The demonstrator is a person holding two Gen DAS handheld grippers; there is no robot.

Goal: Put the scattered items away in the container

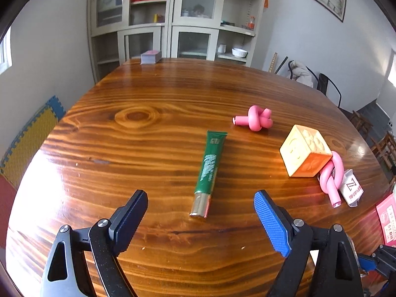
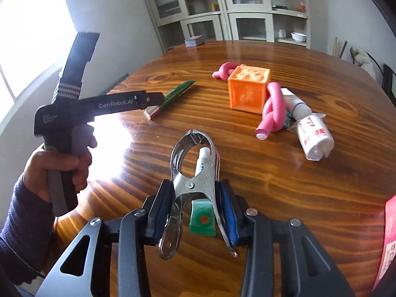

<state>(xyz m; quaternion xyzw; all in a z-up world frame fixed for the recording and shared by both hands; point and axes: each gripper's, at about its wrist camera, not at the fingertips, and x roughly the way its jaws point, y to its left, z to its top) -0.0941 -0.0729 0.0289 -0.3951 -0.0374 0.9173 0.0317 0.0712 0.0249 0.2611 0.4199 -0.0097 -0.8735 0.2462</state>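
A: Any container in sight?

B: Only a pink box [image 2: 389, 242] at the right edge of the table [image 1: 148, 148], cut off by the frame. I cannot tell what is in it.

A: The left gripper [image 1: 200, 216]?

B: Jaws wide, nothing between the pads. The green tube [image 1: 209, 173] lies on the wood just ahead of the gap, gold cap end nearest the fingers, crimped end pointing away.

A: And the right gripper [image 2: 195, 212]?

B: Narrow, pads pressed on the handles of a metal clamp [image 2: 194, 180], whose mouth points away over the table. Under it lies a small white tube with a green end [image 2: 201, 219]; whether the clamp bites it, I cannot tell.

A: What else is loose?

B: An orange cube [image 2: 248, 89] farther out. One pink knot [image 2: 224, 70] behind it, another pink knot [image 2: 271, 110] touching its right side. Beside that knot, a white tube [image 2: 295, 104] and a wrapped white roll [image 2: 314, 138]. All well clear of both grippers.

A: The person?

B: A hand [image 2: 55, 170] in a dark sleeve grips the left gripper's handle.
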